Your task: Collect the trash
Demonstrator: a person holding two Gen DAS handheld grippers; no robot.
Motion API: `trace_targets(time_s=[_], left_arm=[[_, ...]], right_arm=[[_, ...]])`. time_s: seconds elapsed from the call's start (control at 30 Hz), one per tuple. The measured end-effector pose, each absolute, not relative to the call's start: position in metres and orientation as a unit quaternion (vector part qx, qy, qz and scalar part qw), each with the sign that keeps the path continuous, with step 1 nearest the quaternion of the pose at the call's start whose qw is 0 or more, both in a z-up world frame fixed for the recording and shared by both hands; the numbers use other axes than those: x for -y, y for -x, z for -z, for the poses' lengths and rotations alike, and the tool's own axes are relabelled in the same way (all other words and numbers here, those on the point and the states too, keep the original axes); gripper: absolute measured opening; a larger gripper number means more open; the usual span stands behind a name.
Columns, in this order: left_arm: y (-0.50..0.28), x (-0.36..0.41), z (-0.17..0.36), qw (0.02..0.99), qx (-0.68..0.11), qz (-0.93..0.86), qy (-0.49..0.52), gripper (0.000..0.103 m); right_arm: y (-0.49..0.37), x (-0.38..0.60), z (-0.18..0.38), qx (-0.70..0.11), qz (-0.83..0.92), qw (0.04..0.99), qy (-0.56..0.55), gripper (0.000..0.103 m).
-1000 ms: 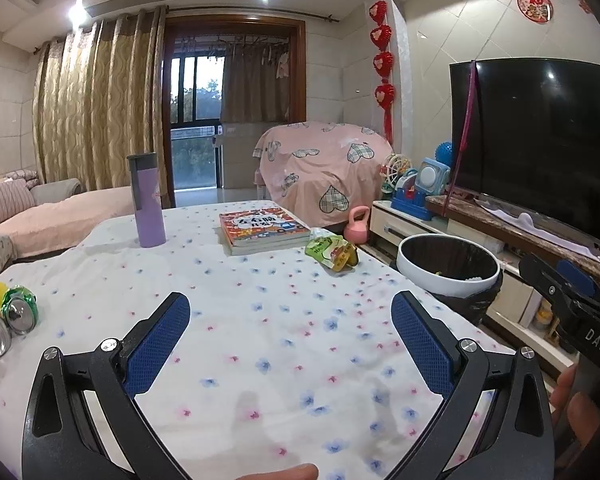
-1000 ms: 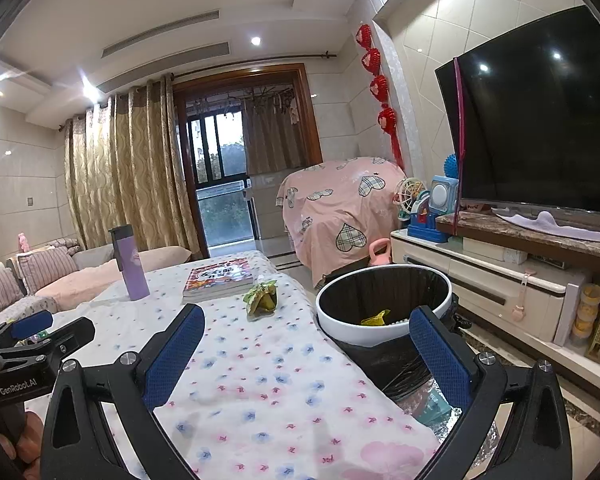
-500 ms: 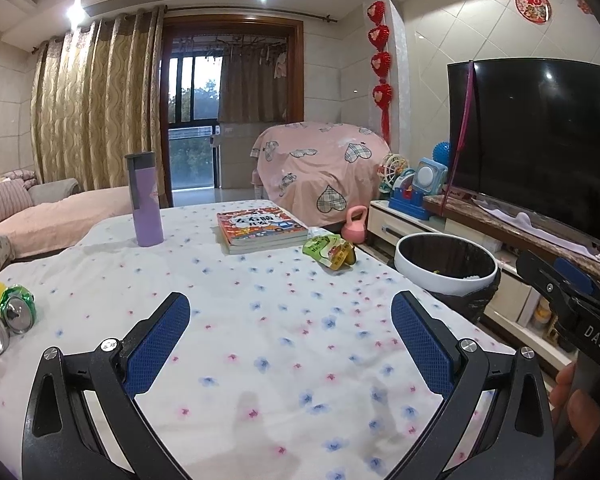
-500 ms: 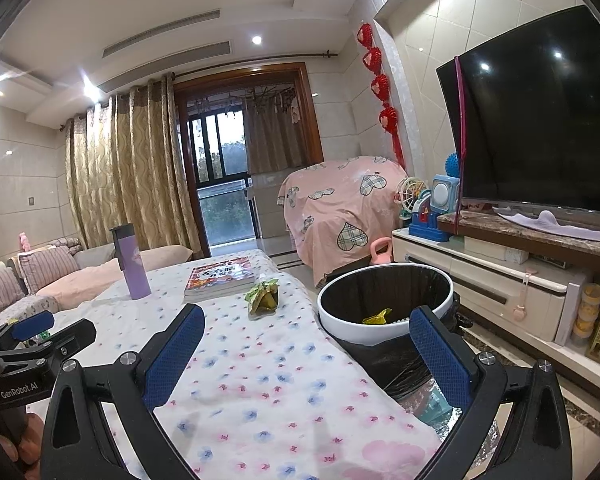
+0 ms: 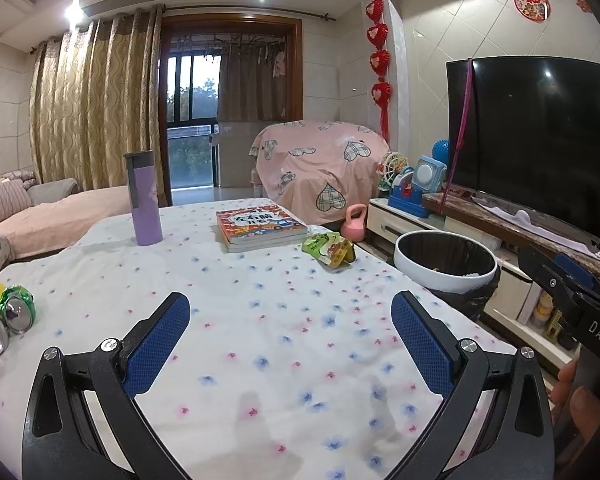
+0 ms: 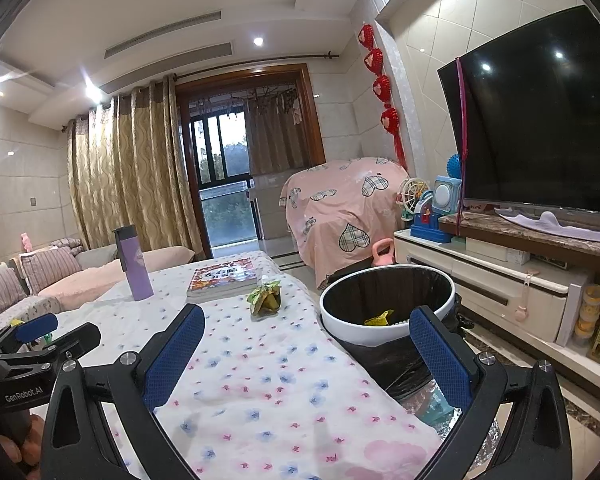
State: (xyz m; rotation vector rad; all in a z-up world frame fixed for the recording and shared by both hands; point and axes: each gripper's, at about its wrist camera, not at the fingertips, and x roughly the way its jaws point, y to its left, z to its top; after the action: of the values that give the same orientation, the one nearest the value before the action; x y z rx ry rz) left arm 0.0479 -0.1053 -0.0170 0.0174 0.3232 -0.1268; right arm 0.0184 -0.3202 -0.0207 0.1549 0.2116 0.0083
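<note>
A crumpled green and yellow snack wrapper (image 5: 331,249) lies near the table's far right edge, next to a book; it also shows in the right wrist view (image 6: 266,299). Crushed cans (image 5: 16,309) lie at the table's left edge. A white-rimmed trash bin (image 5: 446,265) with a black liner stands beside the table on the right; in the right wrist view the bin (image 6: 388,303) holds a yellow scrap. My left gripper (image 5: 290,322) is open and empty over the table's middle. My right gripper (image 6: 308,338) is open and empty, near the bin's rim.
A purple flask (image 5: 143,198) and a stack of books (image 5: 260,226) stand at the table's far side. A TV (image 5: 540,136) on a low cabinet (image 6: 500,284) runs along the right. A pink kettlebell (image 5: 355,222) sits on the floor. A sofa (image 5: 40,216) is at left.
Both grippers have stayed open and nearly still; the left view has shifted slightly, bringing the bin and wrapper a little further left.
</note>
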Motion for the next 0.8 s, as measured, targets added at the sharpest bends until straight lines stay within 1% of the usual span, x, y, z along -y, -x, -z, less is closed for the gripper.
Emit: trace_targets(time_s=[0.8], left_arm=[[-0.0523, 0.1017, 0.0242, 0.983, -0.170, 0.068, -0.005, 0.103]], right_arm=[[-0.0182, 0.3197, 0.0207, -0.111, -0.006, 0.990, -0.081, 0.103]])
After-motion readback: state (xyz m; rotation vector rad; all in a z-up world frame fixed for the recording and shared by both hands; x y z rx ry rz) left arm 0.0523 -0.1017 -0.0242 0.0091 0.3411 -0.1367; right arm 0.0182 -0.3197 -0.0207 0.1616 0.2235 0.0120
